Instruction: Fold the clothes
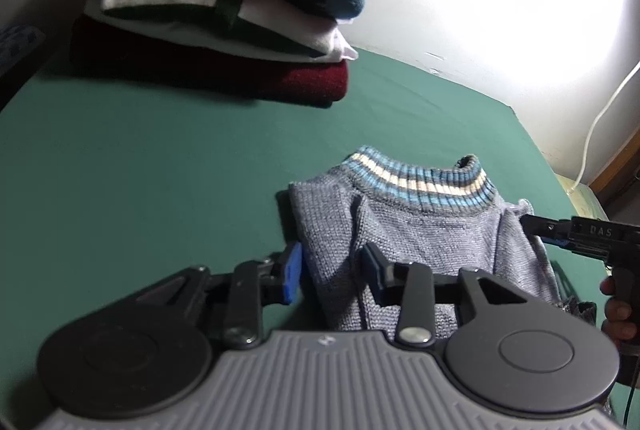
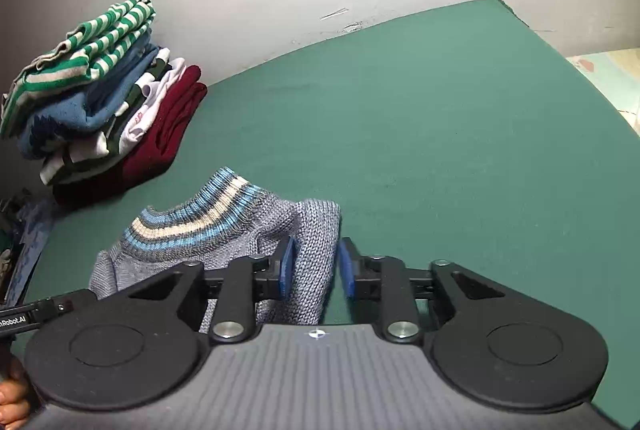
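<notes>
The left claw point(image 1: 332, 276) tilts downward, pads apart astride the folded grey sweater's point(image 1: 420, 230) left edge, none visibly pressing. The right claw point(image 2: 316, 266) likewise straddles its right edge, pads parted. The sweater lies on the green bench point(image 2: 400, 130); its near part hides behind the claw bodies. Only the right wrist view shows the whole stack of folded clothes point(image 2: 100, 94).

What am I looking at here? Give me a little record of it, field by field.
surface: green table
item being folded: grey knit sweater, striped collar away from the cameras, lying on the table
left gripper: jaws apart, astride the sweater's left edge
right gripper: jaws apart, astride the sweater's right edge
finished pile: stack of folded clothes by the wall, dark red at the bottom
</notes>
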Tool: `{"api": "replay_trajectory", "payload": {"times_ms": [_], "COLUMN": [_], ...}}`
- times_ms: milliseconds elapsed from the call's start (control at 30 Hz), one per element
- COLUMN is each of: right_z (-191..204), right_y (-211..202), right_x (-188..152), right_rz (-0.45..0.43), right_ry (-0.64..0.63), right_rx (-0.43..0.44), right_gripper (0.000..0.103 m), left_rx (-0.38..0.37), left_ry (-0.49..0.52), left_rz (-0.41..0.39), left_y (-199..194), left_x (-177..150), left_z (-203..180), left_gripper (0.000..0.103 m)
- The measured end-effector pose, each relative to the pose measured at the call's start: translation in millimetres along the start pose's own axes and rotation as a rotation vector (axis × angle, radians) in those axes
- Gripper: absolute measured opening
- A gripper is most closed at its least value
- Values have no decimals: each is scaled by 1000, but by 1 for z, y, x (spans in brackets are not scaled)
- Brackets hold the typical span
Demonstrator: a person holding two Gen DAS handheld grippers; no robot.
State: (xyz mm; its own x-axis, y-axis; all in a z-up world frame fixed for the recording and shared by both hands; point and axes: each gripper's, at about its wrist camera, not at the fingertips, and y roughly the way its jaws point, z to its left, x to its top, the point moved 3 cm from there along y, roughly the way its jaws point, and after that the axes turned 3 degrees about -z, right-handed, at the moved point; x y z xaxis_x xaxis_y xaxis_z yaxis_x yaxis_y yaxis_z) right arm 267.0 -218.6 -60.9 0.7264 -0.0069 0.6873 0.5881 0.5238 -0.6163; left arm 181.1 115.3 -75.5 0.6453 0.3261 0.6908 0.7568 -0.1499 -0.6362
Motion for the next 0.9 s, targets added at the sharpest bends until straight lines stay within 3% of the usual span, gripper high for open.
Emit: {"api": "replay_trajectory", "payload": {"times_ms": [67,133,233,400,900], "right_z": [-2,-3,-2,-8,-13], "right_y": [3,7,9,2,13], "right_x": [3,7,9,5,13], "right_rz": [10,23,54,130,97], "right_ry": [32,51,71,107,134], "right_rx": [35,53,94,174,201], "right_gripper": [39,39,41,41,37], "left_rx": [-25,-18,-64,-160,-177], "left_ry": [13,23,-33,-89,-80], "left_rz": [-3,-9,-4,26,-2], "left_y": [3,7,7,2,12], "left_x": [3,6,8,4,12], "left_z": [-1,-1,5,13,17], "left_gripper": [53,54,60,60,64]}}
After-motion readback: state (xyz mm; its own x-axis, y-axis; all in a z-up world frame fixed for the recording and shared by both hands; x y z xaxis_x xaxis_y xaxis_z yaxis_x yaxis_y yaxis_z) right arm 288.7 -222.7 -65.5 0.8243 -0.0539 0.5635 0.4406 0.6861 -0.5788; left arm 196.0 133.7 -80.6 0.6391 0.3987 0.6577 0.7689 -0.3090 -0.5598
